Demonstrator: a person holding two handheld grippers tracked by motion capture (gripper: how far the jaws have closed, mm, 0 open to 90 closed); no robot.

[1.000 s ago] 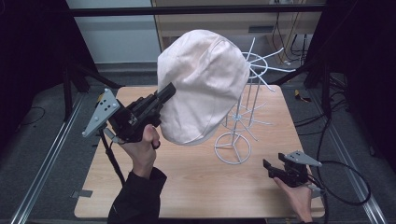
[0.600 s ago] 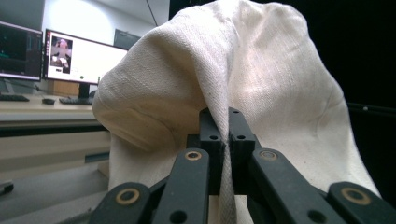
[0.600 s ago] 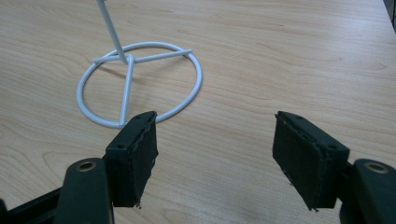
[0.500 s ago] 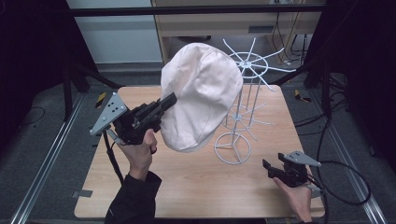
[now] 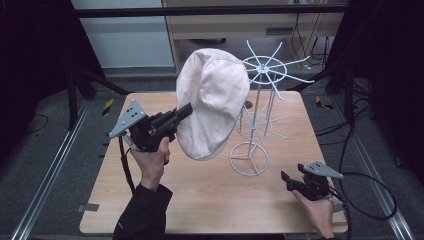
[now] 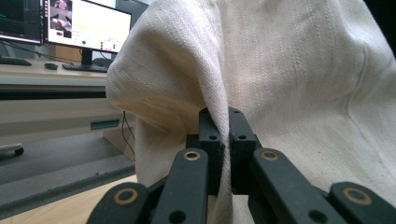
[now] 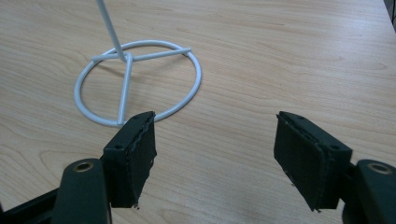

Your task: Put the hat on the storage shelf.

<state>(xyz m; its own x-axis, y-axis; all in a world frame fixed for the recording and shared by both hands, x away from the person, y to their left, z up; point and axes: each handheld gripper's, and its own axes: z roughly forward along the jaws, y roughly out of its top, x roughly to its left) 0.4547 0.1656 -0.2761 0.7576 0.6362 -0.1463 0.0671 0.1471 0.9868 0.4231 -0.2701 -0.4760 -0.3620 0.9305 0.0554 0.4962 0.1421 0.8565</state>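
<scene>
At the bottom of the high view my dark sleeve [image 5: 142, 215] rises from the lower left of centre, and my left hand [image 5: 150, 160] lifts the left hand-held gripper [image 5: 186, 111] above the pale wood-grain tabletop [image 5: 210, 200]; its jaws are clamped on a fold of the cream hat [image 5: 212, 102]. In the left gripper view the two black jaws press together at the centre with a pinched ridge of cloth between them, and the hat [image 6: 299, 84] is a coarse woven fabric with fine ribbing and soft creases; its top and right side run out of the frame, so its full shape is cut off there. In the lower right of the high view my right hand [image 5: 316, 210] rests the right hand-held gripper [image 5: 286, 180] low at the tabletop, its grey three-cornered plate on top and a black cable looping off to the right. In the right gripper view its jaws stand wide apart with nothing between them, their dark pads rough-edged, and beyond them lies the round base ring of the white wire stand [image 7: 140, 84] with thin crossbars meeting at its upright rod. Farther up the centre of the high view the hat hangs in the air just left of the wire stand [image 5: 257, 100], whose spoked top spreads like a wheel; the hat's rounded crown hides part of the spokes, and I cannot tell whether cloth and wire touch.
</scene>
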